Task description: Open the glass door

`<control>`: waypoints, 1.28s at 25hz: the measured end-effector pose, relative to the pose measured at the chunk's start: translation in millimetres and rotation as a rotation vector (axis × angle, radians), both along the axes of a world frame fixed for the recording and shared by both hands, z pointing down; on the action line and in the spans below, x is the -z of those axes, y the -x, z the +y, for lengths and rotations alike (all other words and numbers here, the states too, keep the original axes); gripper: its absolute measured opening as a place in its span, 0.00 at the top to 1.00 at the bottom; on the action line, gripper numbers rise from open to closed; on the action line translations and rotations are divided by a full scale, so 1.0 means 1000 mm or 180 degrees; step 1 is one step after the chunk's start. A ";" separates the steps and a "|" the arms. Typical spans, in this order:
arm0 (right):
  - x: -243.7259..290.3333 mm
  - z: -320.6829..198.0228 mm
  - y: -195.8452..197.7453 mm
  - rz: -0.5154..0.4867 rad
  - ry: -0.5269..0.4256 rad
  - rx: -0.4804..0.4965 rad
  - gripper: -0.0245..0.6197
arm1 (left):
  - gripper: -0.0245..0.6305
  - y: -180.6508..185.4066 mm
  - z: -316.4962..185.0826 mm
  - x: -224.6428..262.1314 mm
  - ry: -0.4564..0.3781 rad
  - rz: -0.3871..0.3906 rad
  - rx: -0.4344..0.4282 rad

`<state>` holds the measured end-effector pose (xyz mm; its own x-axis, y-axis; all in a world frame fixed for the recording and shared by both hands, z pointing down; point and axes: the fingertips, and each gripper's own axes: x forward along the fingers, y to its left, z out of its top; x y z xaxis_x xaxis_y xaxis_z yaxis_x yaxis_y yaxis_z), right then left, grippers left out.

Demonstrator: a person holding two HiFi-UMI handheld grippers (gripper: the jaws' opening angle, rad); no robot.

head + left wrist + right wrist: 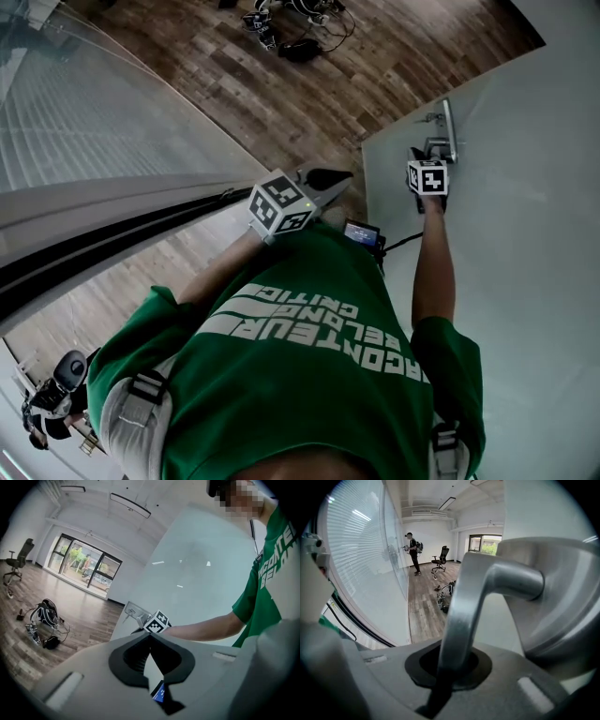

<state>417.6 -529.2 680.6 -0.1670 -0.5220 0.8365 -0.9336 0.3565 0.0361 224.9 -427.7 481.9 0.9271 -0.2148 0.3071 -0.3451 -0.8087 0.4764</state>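
Glass door [525,281] meets wood-plank floor [281,84]; right gripper [432,153] fingers clench its handle [461,611], left gripper [326,177] fingers clenched empty.

Printed upside down in white on green shirt [281,403], lower centre of head view: "CONTEUR", then, less clearly, "BELONG" and "CRITIC".

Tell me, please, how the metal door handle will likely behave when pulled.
The door handle looks like solid metal, so it is probably rigid. Its smooth rounded bar might slip in the right hand-held gripper, which is shut on it. The wide glass door probably swings heavily.
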 end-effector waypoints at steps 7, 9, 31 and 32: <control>0.001 -0.012 -0.044 0.0024 -0.0014 -0.0222 0.98 | 0.94 -0.003 0.007 -0.005 0.0040 -0.0005 -0.0112; 0.000 -0.014 -0.062 0.0062 -0.0007 -0.0334 0.98 | 0.94 -0.006 0.007 -0.006 0.0043 -0.0006 -0.0138; 0.012 -0.018 -0.205 0.0016 0.0035 -0.0978 0.98 | 0.94 -0.103 -0.015 0.010 0.0026 -0.0109 -0.0373; 0.012 -0.019 -0.212 0.0008 0.0043 -0.1001 0.98 | 0.94 -0.111 -0.017 0.010 0.0035 -0.0124 -0.0391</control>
